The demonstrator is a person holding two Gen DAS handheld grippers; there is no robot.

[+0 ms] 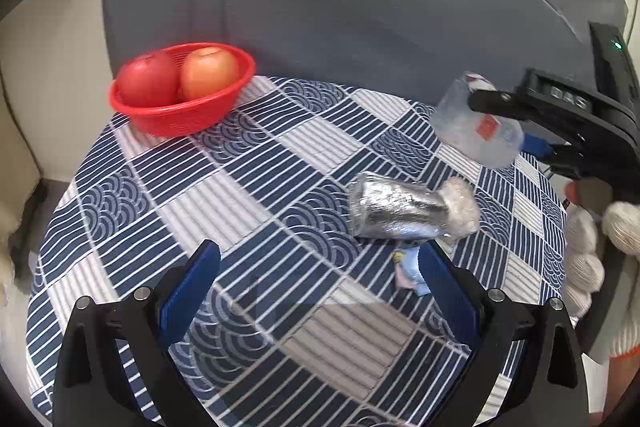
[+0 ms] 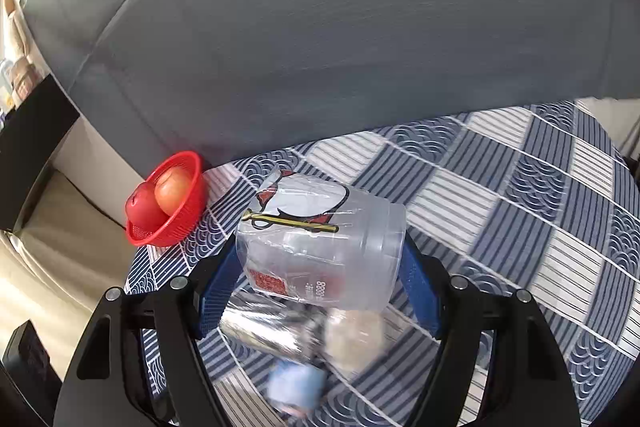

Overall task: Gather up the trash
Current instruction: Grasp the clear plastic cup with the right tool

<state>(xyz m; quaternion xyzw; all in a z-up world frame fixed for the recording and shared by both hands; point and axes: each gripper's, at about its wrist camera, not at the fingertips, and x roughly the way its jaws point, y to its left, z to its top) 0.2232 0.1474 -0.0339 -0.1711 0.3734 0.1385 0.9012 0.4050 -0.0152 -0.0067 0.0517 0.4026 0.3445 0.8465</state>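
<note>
The right tool [image 2: 320,267] is closed on a clear plastic cup [image 2: 320,247], which lies on its side between the blue pads in the lower middle of the right wrist view, lifted clear of the desk [image 2: 520,195]. In the left wrist view the same cup [image 1: 476,131] sits at the right edge of the frame, pinched by the right tool [image 1: 504,123], with a gloved hand [image 1: 592,247] below it.

The left tool [image 1: 316,287] hangs wide open with nothing in it, over the patterned cloth at the bottom of the frame. Just past its right pad lies a small blue and white scrap [image 1: 408,271], and beyond that, right of centre, a crumpled silver foil wrapper [image 1: 392,211] touching a wad of clear plastic [image 1: 460,207].

A red basket [image 1: 180,107] with two apples [image 1: 208,71] stands on the desk at the upper left. In the right wrist view the foil wrapper [image 2: 264,331] shows blurred below the cup
</note>
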